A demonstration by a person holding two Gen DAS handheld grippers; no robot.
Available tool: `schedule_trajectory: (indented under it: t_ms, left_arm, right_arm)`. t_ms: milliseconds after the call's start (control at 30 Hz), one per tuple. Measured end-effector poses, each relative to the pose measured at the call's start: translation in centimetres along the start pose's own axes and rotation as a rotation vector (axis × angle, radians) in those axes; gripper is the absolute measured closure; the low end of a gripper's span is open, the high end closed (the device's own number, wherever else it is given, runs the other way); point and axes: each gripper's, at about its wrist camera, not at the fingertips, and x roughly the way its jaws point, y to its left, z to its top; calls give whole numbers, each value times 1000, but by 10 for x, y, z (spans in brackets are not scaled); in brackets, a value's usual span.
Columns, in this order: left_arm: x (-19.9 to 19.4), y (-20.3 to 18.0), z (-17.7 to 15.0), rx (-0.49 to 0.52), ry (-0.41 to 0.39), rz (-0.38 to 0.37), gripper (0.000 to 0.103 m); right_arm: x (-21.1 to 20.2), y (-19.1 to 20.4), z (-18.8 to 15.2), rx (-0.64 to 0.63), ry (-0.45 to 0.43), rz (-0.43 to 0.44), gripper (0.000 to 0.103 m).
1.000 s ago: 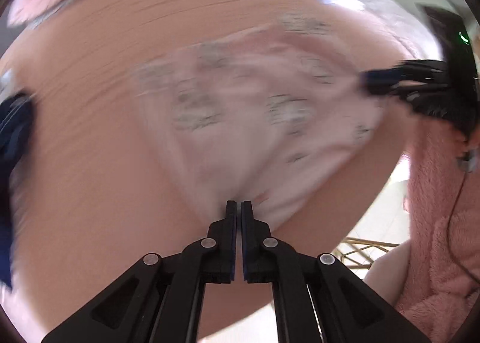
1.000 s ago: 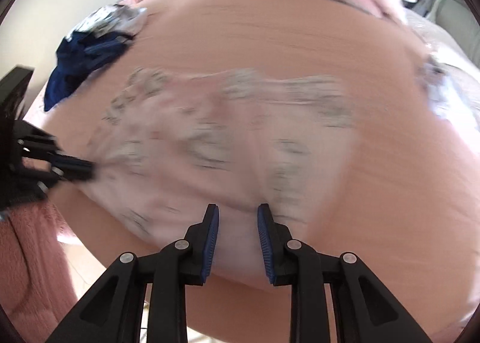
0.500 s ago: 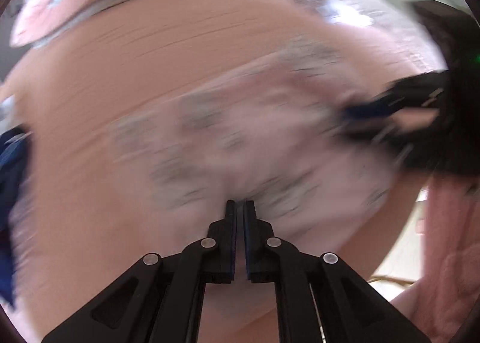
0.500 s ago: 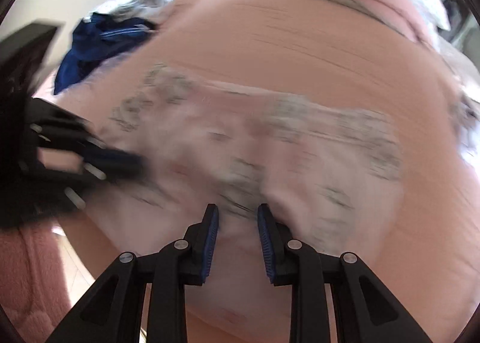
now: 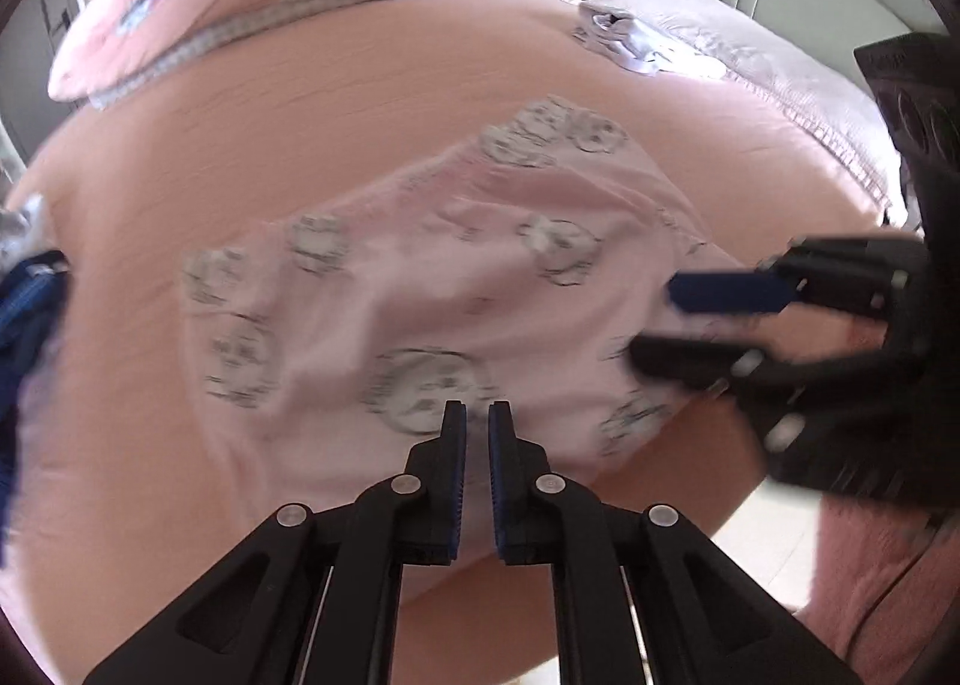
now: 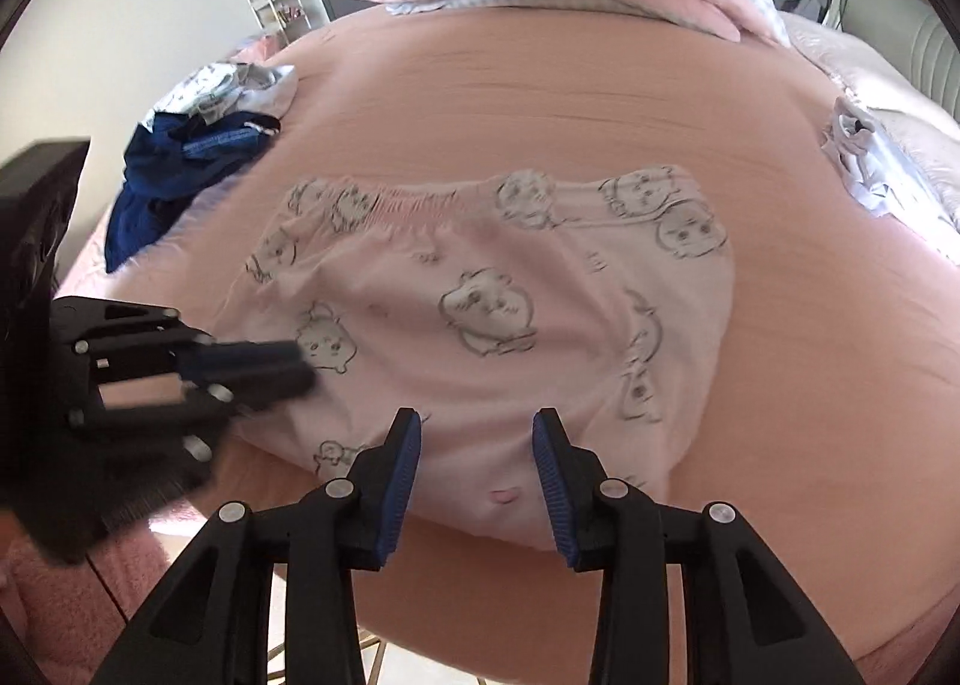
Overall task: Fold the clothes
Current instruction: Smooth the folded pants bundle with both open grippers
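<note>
On bed point(image 6: 540, 103), near its front edge: pink printed garment point(image 6: 498, 313) folded roughly once, rumpled. Left gripper point(image 5: 477, 421) fingers nearly pressed together, holding nothing; right gripper point(image 6: 477, 433) fingers spreading, off the cloth. Further folds plus blue clothes point(image 6: 174, 169) at the bed's left probably remaining.

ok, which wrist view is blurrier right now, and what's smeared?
Left wrist view: the pale pink cartoon-print garment and the right gripper are motion-smeared. Right wrist view: print crisp, only the left gripper blurs; fisheye bulges the peach bedspread.

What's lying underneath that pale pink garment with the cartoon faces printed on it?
The pale pink printed garment lies on a peach-pink bedsheet, which shows all around it. Whether anything else lies beneath the cloth cannot be seen.
</note>
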Motion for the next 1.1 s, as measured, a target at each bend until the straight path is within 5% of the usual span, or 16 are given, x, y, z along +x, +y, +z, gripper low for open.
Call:
schedule_trajectory:
  t_ms: [267,433,500,567,667,767,833,1000,1100]
  left_arm:
    - [5,22,-28,-56,26,-31,95]
    - [-23,58,-36,-34,106,147,95]
    - [-35,69,-32,-76,87,170,88]
    - [-47,69,-27,-114,30,100,56]
    - [-48,40,-19,-80,-65,12,50]
    - [-29,24,-18,-59,-28,24,50]
    - [-15,14,-19,-47,9,35,60]
    - [-6,14,-29,-1,45,12,58]
    - [-11,23,-36,55,84,34,57]
  right_arm:
    - [12,-1,-1,-52,26,-13,65]
    - [7,-12,6,-35,12,-93,78]
    - [2,-17,12,-11,-3,-190,73]
    - [-2,-21,19,15,-18,-285,73]
    - [-14,-16,31,83,-60,-88,72]
    - [-10,6,38,35,-59,4,67]
    - [-10,11,27,-37,-27,-4,66]
    - [24,18,19,-194,81,-79,68]
    - [28,10,11,-231,68,-61,67]
